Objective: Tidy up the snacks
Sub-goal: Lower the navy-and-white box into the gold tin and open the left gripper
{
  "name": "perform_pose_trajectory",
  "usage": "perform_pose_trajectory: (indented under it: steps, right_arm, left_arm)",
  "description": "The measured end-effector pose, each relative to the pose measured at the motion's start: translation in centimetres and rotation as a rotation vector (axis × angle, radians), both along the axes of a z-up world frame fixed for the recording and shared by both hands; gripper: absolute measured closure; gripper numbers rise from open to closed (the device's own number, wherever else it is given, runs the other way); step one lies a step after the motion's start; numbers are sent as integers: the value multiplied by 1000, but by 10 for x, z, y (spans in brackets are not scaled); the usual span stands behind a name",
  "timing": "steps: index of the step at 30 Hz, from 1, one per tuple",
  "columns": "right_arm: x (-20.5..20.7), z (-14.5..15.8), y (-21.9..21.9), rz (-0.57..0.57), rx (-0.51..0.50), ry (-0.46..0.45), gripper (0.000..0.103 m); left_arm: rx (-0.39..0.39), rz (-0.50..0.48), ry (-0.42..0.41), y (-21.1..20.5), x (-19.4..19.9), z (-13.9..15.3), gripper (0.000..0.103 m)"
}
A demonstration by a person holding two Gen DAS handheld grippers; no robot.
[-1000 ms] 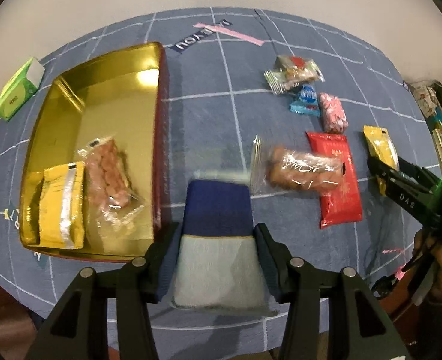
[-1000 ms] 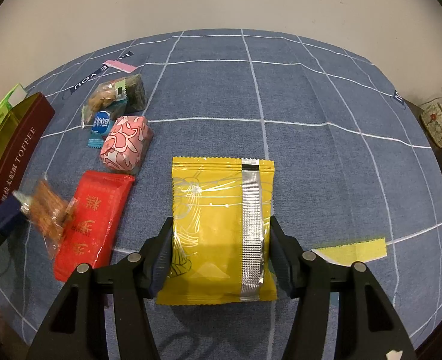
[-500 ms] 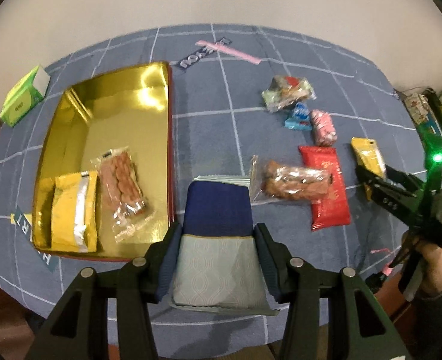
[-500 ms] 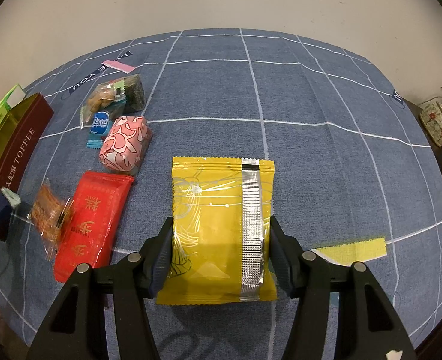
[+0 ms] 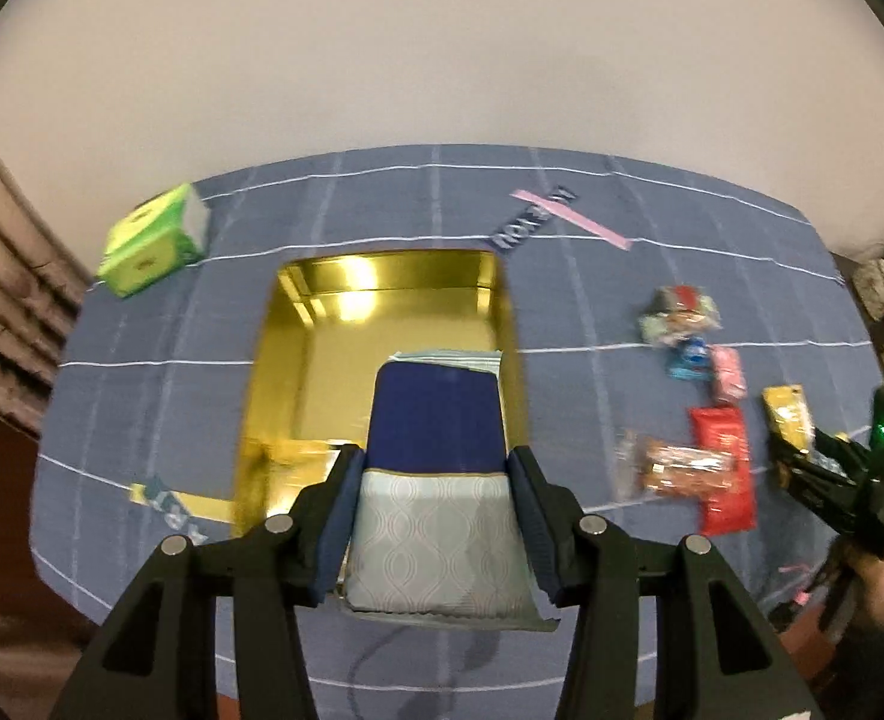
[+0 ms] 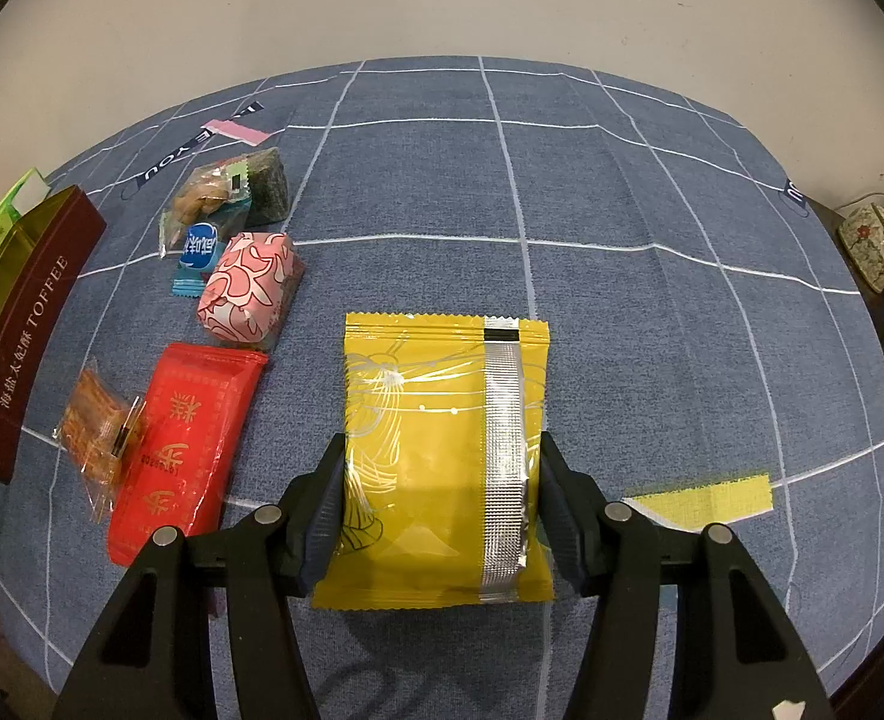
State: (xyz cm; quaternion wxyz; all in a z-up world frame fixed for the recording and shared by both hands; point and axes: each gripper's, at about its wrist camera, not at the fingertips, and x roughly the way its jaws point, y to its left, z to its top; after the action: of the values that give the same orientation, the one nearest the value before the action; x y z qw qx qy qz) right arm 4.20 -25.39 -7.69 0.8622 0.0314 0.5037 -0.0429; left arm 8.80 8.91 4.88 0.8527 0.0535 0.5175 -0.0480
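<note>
Looking down from my left cam I've got the blue checked tablecloth with the gold tin open straight ahead, and a green tissue box sitting off past its far left corner. To the right of the tin there's a loose row of snacks: a clear-wrapped cracker pack overlapping a red packet, then a small pink one and a little blue candy further back, with a mixed clear bag beyond those. Nothing sits between my packet and the tin's opening as far as I can see, though that view is smeared with motion blur, so what's in the tin's near end is hard to make out. My left gripper has its jaws partway closed, pads pressed on both sides of a navy and pale blue packet, held up in front of the tin. On the right cam, the right gripper is doing the same thing, jaws narrowed onto a yellow packet with a silver seam strip, and it looks like it's lying flat on the cloth. Left of it are the same red packet, cracker pack and pink one, and the tin's maroon side reading TOFFEE at the far left edge. A yellow tape strip is stuck on the cloth just right of my fingers.
</note>
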Motion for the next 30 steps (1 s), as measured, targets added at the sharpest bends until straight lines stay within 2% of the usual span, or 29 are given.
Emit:
perform_pose_trajectory:
  steps: [4,12,21,30]
  right_arm:
    - [0,0,1,-1,-1,1,48]
    - [0,0,-1,-3,-2,5,48]
    - [1,0,-1,-13,-3,9,48]
    - [2,0,0,-13,-4,15,48]
  left_arm:
    - [45,38,8,25,9,-11,53]
    - [76,80,74,56,20,-48,53]
    - [115,73,124,66,22,-77,53]
    - [158,64,145,66,21,-89,53]
